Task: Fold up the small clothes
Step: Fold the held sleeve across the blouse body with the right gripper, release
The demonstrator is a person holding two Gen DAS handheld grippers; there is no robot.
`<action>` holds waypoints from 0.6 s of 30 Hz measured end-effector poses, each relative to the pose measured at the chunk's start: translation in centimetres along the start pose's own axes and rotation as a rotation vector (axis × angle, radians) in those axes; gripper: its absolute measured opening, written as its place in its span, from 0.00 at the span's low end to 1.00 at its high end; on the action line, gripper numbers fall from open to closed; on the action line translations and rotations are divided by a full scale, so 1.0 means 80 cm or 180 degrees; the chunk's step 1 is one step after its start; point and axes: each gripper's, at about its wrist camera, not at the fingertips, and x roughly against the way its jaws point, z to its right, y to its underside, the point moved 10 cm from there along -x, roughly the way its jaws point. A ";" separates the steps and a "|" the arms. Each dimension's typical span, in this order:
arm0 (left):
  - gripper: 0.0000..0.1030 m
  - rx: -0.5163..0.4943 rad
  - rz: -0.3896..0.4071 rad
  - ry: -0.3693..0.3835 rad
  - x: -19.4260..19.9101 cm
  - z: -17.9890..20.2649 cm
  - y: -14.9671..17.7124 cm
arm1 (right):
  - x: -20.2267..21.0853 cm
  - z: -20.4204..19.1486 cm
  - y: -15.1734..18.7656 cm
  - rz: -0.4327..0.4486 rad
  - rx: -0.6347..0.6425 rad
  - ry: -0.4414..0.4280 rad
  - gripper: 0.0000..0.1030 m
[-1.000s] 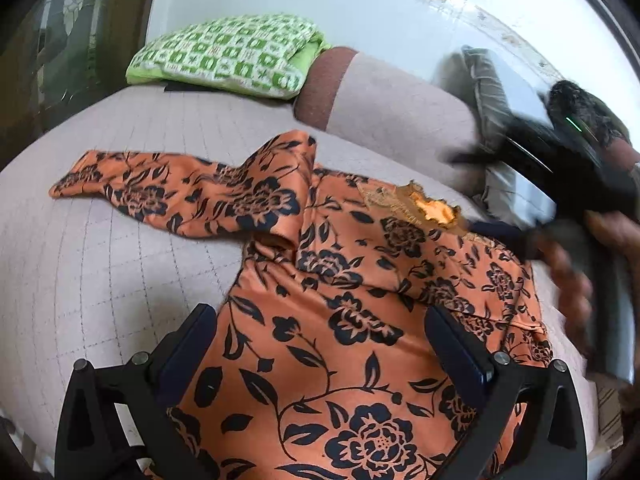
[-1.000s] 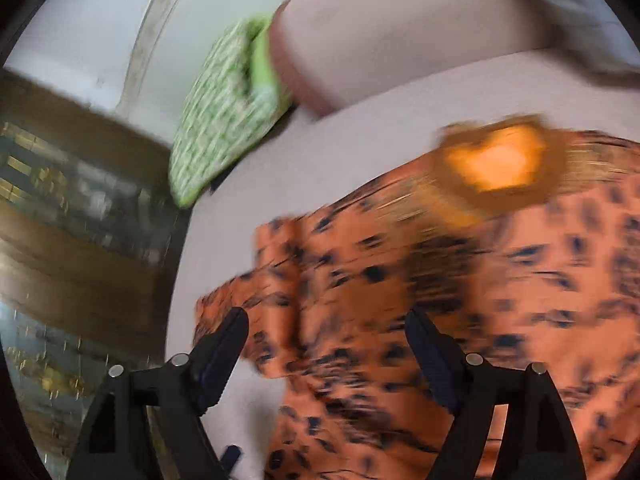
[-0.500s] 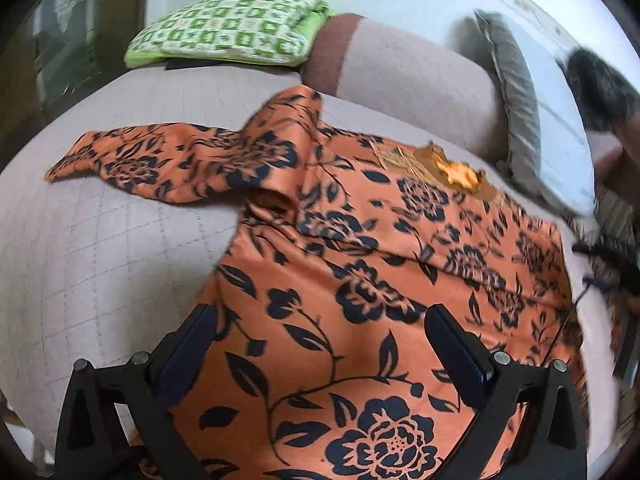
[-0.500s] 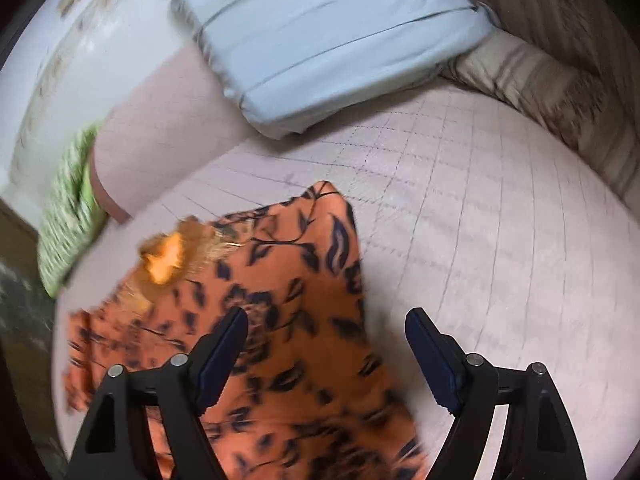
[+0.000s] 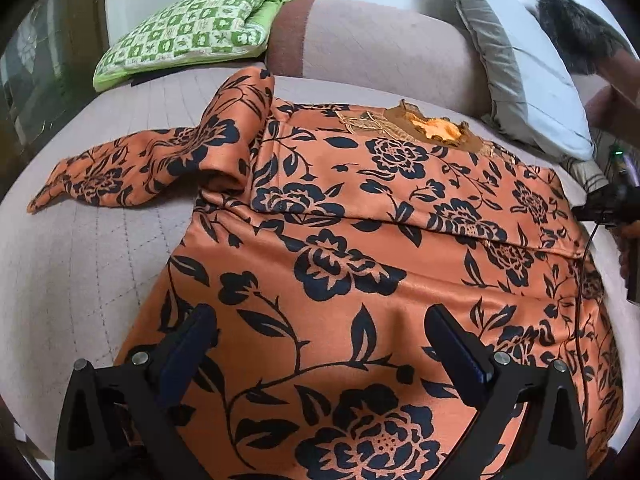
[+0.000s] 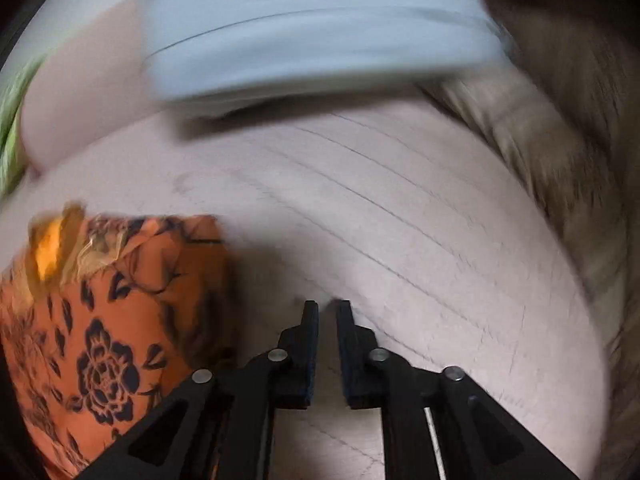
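An orange garment (image 5: 360,240) with a black flower print lies flat on the quilted bed (image 5: 80,260). One sleeve (image 5: 140,168) stretches out to the left, and the gold-trimmed neckline (image 5: 432,128) points at the pillows. My left gripper (image 5: 320,328) hovers open over the lower part of the garment, a finger on either side of a printed stem. My right gripper (image 6: 327,308) is over bare bed (image 6: 400,220), just right of the garment's edge (image 6: 100,320). Its jaws are closing to a narrow slit with nothing between them. It also shows in the left wrist view, the right gripper (image 5: 612,204) at the garment's right edge.
A green checked pillow (image 5: 188,36), a pinkish bolster (image 5: 380,44) and a grey-white pillow (image 5: 520,64) line the head of the bed. The same pale pillow (image 6: 300,32) and a striped beige cloth (image 6: 540,152) lie beyond the right gripper.
The right gripper swung from over the garment's middle to the bare bed at its right side, and its jaws came together. The left gripper sank slightly closer to the cloth.
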 end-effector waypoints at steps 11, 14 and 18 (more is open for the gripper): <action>1.00 0.0022 0.0079 0.0054 0.011 0.000 -0.003 | 0.009 -0.092 0.086 -0.0366 0.0685 -0.0135 0.31; 1.00 0.0047 0.0068 0.0073 0.012 -0.002 -0.002 | 0.013 -0.073 0.073 -0.0243 0.0834 0.0191 0.15; 1.00 0.0046 0.0072 0.0091 0.010 -0.003 -0.004 | -0.008 -0.012 0.061 -0.0383 0.0345 0.0306 0.03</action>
